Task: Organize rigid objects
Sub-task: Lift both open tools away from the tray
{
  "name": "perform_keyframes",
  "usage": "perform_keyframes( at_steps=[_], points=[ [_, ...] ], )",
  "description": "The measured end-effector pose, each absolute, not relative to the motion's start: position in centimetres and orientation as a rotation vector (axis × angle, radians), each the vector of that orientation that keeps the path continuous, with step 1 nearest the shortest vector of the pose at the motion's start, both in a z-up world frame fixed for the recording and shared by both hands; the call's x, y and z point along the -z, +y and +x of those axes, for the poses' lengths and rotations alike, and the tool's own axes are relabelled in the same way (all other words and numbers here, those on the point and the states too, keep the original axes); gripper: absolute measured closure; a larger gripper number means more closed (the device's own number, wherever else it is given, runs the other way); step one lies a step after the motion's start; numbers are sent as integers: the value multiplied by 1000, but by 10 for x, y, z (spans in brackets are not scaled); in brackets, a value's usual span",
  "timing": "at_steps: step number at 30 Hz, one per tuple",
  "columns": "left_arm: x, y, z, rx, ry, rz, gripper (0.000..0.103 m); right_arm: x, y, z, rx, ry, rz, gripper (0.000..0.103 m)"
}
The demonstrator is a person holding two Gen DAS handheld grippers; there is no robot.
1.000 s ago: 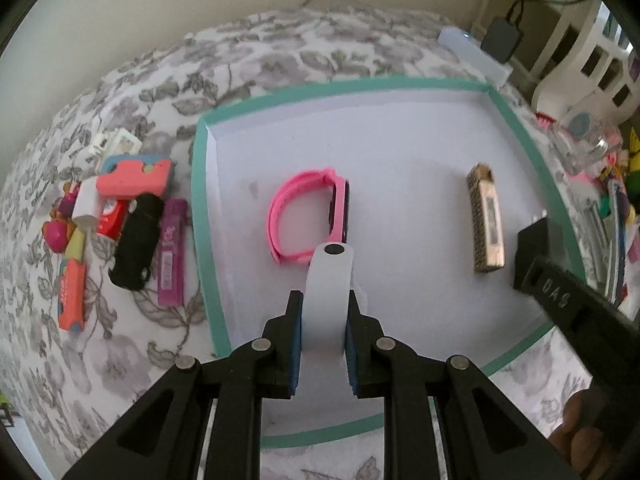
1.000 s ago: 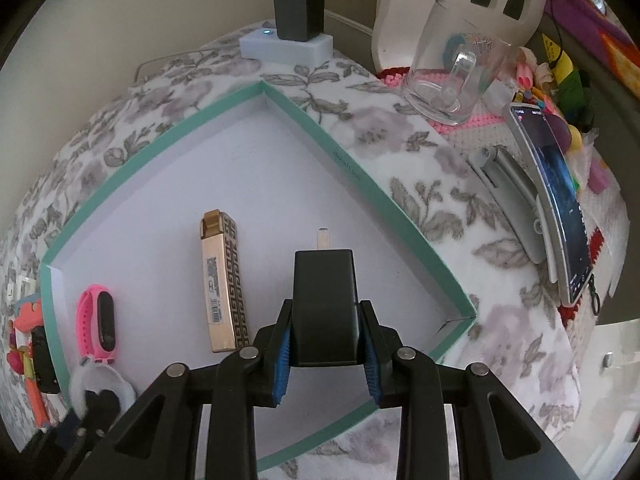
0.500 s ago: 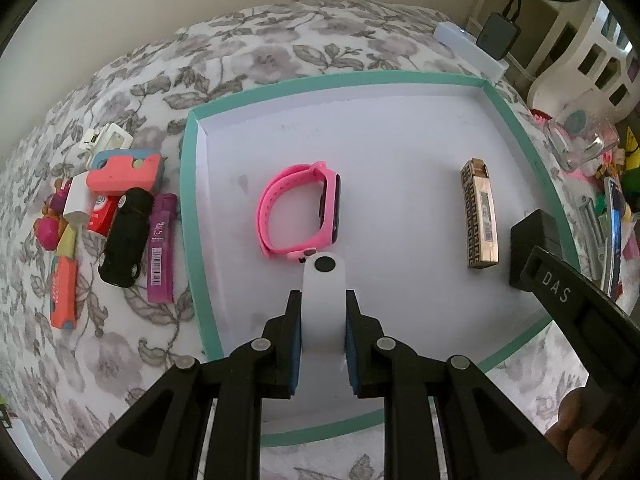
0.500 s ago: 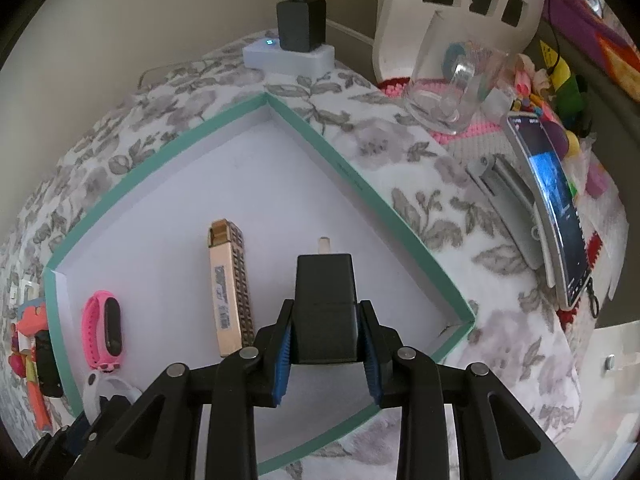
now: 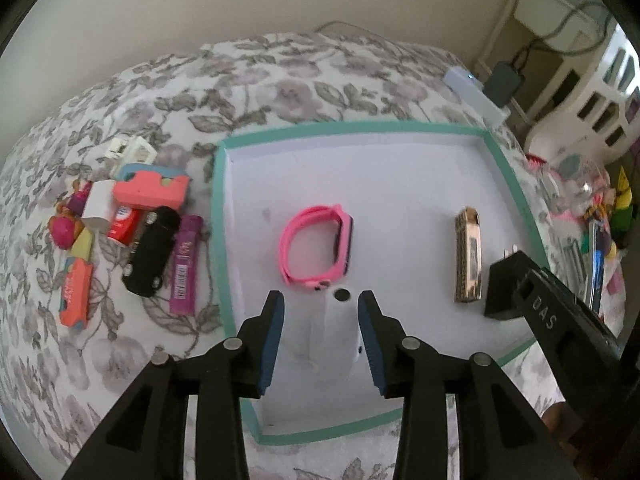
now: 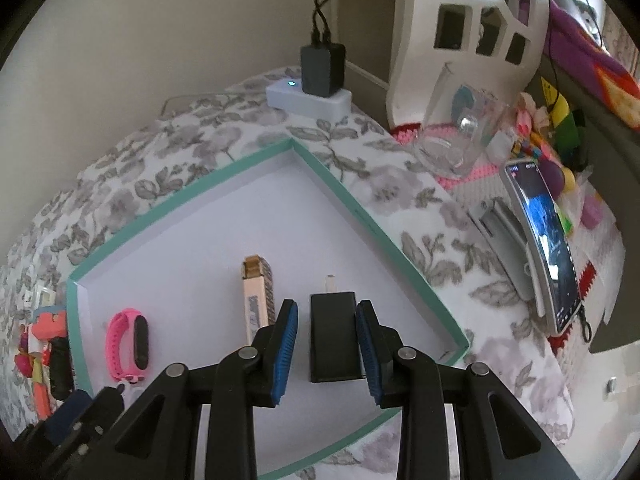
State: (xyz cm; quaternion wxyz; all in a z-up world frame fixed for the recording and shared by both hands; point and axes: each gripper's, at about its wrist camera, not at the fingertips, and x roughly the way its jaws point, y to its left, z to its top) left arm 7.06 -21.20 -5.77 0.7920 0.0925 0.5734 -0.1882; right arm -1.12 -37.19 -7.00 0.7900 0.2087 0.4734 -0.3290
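Observation:
A teal-rimmed white box (image 5: pixel 348 126) lies on the floral cloth. On its floor rest a pink watch band (image 5: pixel 316 244), a gold patterned bar (image 5: pixel 468 256), a white wristband (image 5: pixel 340 320) and a black charger (image 6: pixel 334 336). My left gripper (image 5: pixel 321 296) hangs over the white wristband with its jaws opening; the band sits between the pads, and a gap shows on each side. My right gripper (image 6: pixel 327 304) is open around the charger, with white floor showing between the left pad and the charger. The right gripper's finger (image 5: pixel 560 320) shows at the right of the left wrist view.
Left of the box lies a heap: a black toy car (image 5: pixel 150 256), a purple tube (image 5: pixel 185 266), coral blocks (image 5: pixel 150 192). Right of the box (image 6: pixel 344 196) stand a glass mug (image 6: pixel 456 148) and a propped phone (image 6: pixel 548 248). A power strip (image 6: pixel 316 96) sits behind.
The left jaws have spread off the white wristband, which now lies free on the box floor. The right pads have come off the charger. Both grippers have risen a little.

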Motion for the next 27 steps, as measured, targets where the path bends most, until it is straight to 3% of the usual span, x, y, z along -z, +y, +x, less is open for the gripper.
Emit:
perform_keyframes(
  at_steps=[3, 4, 6, 7, 10, 16, 21, 23, 27],
  points=[
    [54, -202, 78, 373, 1227, 155, 51, 68, -366, -7, 688, 1017, 418, 69],
    [54, -199, 80, 363, 1225, 143, 41, 68, -364, -6, 681, 1018, 410, 69],
    [51, -192, 83, 335, 1216, 129, 38, 68, -358, -2, 659, 1021, 388, 69],
    [51, -188, 85, 319, 1212, 125, 37, 68, -355, -1, 652, 1021, 380, 65],
    [50, -179, 89, 280, 1208, 110, 30, 67, -348, 2, 616, 1011, 358, 32],
    [54, -160, 99, 182, 1207, 84, 12, 65, -331, 11, 545, 1002, 305, 21],
    [55, -147, 103, 127, 1204, 69, 11, 66, -319, 16, 504, 1011, 262, 13],
    [56, -141, 105, 104, 1207, 54, 11, 66, -317, 17, 494, 1012, 258, 3],
    [54, -133, 108, 91, 1200, 19, 11, 66, -315, 18, 471, 1020, 285, 1]
  ],
)
